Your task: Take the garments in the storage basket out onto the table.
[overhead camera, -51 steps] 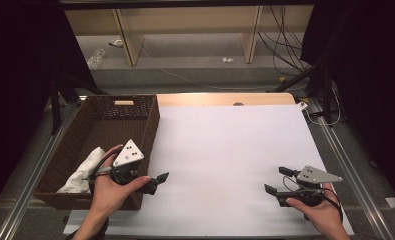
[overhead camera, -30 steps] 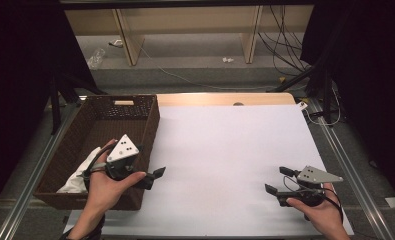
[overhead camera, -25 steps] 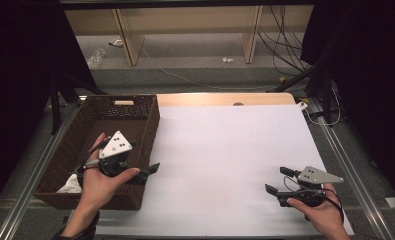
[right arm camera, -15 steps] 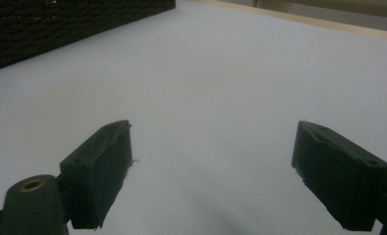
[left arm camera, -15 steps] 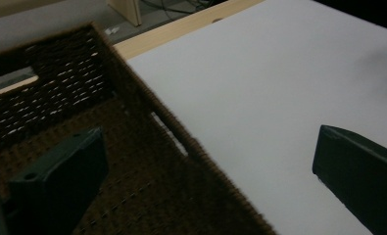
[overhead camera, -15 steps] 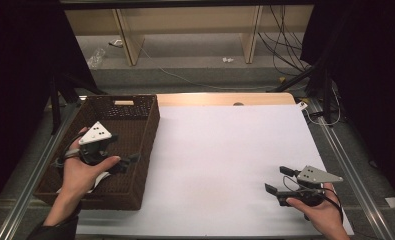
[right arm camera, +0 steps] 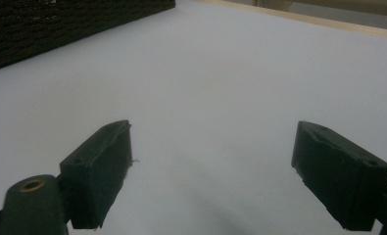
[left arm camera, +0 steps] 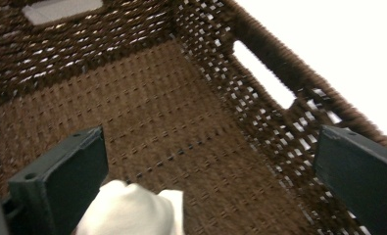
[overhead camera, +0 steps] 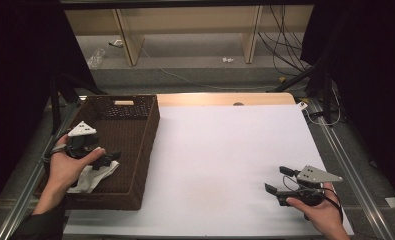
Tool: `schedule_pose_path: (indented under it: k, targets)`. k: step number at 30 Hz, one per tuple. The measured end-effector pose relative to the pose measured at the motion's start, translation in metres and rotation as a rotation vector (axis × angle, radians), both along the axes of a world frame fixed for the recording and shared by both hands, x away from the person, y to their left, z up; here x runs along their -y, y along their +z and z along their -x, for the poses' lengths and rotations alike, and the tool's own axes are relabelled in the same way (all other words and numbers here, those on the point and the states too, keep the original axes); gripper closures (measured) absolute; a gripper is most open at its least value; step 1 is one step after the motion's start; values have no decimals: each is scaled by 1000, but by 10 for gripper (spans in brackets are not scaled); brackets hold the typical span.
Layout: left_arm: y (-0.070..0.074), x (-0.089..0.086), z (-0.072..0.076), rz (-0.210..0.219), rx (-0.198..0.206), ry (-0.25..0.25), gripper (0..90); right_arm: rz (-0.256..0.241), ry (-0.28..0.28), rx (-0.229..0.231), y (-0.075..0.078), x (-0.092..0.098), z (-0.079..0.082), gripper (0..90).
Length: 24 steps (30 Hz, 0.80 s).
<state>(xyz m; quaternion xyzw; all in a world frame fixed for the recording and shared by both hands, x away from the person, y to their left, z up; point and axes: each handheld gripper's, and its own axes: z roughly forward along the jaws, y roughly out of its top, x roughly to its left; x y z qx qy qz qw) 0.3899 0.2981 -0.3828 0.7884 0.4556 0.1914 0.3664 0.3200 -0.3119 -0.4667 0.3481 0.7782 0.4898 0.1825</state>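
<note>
The left hand (overhead camera: 67,167) reaches in from the lower left and holds the left gripper (overhead camera: 107,159) over the near left part of the brown woven basket (overhead camera: 135,145), its grey plate uppermost and its jaws pointing toward the basket's inside. In the left gripper view those jaws stand wide apart with nothing between them, looking down at the basket floor, and the white cloth (left arm camera: 132,210) lies on that floor just below and beside the left jaw. In the high view the cloth (overhead camera: 92,176) sits in the near end of the basket, partly under the hand. The right hand (overhead camera: 320,210) rests at the near right edge of the white table (overhead camera: 225,150), holding the right gripper (overhead camera: 280,180) low over the bare surface, jaws spread and empty. Compared with half a second ago, the left hand has dropped back toward the near end of the basket, closer to the cloth; the right hand has not shifted.
</note>
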Motion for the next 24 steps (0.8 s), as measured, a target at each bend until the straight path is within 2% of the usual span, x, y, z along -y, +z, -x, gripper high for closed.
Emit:
schedule_pose_path:
  k: [8, 12, 16, 17, 18, 24]
  targets:
    - [-10, -15, -13, -61, -64, 33, 0, 1, -1, -2, 0, 0, 0, 160]
    - [-19, -19, -20, -121, -112, 48, 0, -1, 0, -2, 0, 0, 0, 160]
    - [-26, -23, -24, -142, -146, 49, 0, -3, -2, -4, 0, 0, 0, 160]
    - [-26, -23, -24, -142, -146, 49, 0, -3, -2, -4, 0, 0, 0, 160]
    - [-28, -26, -26, -133, -163, 52, 0, -1, -1, -4, 0, 0, 0, 160]
    - [-36, -30, -29, -175, -219, 54, 2, -3, -1, 0, 0, 0, 0, 160]
